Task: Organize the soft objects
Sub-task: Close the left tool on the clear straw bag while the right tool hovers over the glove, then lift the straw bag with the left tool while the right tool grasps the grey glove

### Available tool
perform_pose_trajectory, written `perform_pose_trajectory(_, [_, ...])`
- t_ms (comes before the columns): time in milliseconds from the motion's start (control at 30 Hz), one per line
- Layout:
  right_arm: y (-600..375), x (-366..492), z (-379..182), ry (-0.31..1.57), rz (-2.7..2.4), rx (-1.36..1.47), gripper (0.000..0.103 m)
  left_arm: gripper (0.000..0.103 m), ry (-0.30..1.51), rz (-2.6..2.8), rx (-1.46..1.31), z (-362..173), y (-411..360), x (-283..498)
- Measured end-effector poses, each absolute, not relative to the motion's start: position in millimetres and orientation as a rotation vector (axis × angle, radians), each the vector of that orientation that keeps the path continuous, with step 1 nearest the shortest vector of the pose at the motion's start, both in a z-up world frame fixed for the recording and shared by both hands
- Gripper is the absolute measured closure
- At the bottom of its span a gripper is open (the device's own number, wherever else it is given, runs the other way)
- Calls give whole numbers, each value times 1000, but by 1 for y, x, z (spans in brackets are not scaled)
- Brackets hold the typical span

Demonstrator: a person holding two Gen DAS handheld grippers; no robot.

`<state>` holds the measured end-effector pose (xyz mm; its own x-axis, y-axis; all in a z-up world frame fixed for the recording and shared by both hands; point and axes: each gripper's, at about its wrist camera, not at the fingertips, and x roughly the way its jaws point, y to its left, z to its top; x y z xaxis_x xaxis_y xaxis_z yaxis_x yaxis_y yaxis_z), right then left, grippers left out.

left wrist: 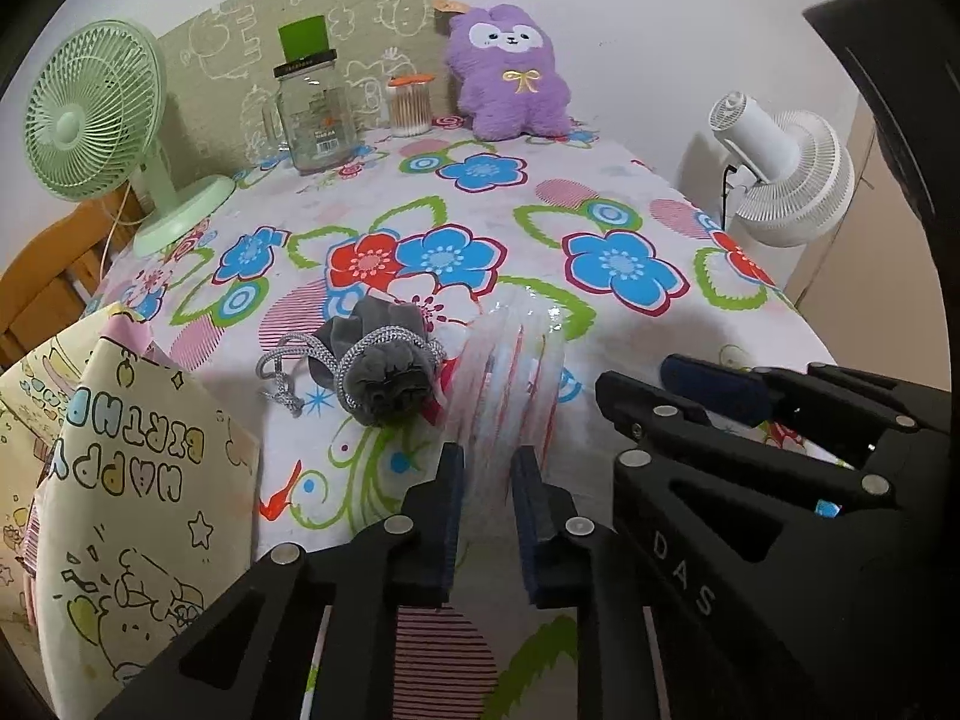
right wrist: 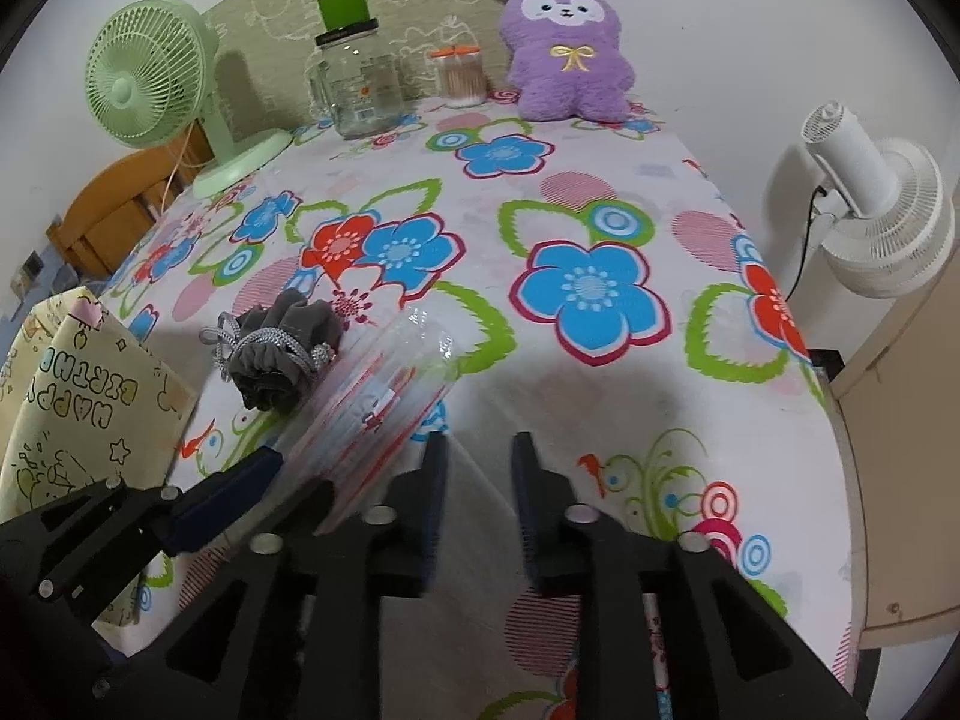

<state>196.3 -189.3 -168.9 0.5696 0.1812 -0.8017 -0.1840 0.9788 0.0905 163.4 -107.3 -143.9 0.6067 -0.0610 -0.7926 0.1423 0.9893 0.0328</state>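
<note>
Bright flowers cover the cloth on the worktop [left wrist: 600, 192], and a plain white wall stands behind it.

The left hand-held gripper [left wrist: 487, 480] is closed tight on a clear plastic bag [left wrist: 510, 372]. The bag sticks up and forward from its fingers. The right hand-held gripper [right wrist: 478, 468] sits close beside it on the right. Its fingers stand apart. A thin bit of clear film seems to lie between them, but they do not pinch it.

A grey pouch [left wrist: 384, 369] lies just ahead of the left hand-held gripper, a bit to its left, right beside the bag. A purple plush toy [left wrist: 510, 75] sits far ahead, at the back of the worktop. A paper gift bag [left wrist: 138, 480] stands off to the left.

The plastic bag is thin, shiny and slippery, with red stripes and wrinkles. Only one side is held, so I think it could slip out or flop shut. Then nothing would go inside.

The pouch is soft and velvety, bunched into round folds. A silver cord [left wrist: 300, 372] is looped around it. That loose cord could catch on a finger and drag the pouch. A push from the bag could also slide the pouch away, since the cloth looks smooth.

The plush toy is fluffy and fat, so it may be too big for this bag.
</note>
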Motion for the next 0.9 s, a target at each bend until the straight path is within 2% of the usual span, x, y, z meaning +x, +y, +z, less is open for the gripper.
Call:
perform_pose_trajectory(33, [-191, 195, -167, 935, 205, -1, 64, 90, 911, -120, 96, -143, -107, 163])
perform_pose_trajectory(100, [-192, 194, -165, 925, 207, 7, 46, 91, 903, -124, 100, -142, -109, 161])
perform_pose_trajectory(167, [-191, 192, -163, 914, 213, 10, 40, 92, 886, -126, 96, -138, -108, 158])
perform_pose_trajectory(633, [-183, 182, -128, 821, 209, 1, 35, 92, 775, -79, 75, -106, -97, 151])
perform_pose_trajectory(900, [-170, 187, -115, 775, 223, -3, 28, 92, 736, 0, 41, -100, -81, 156])
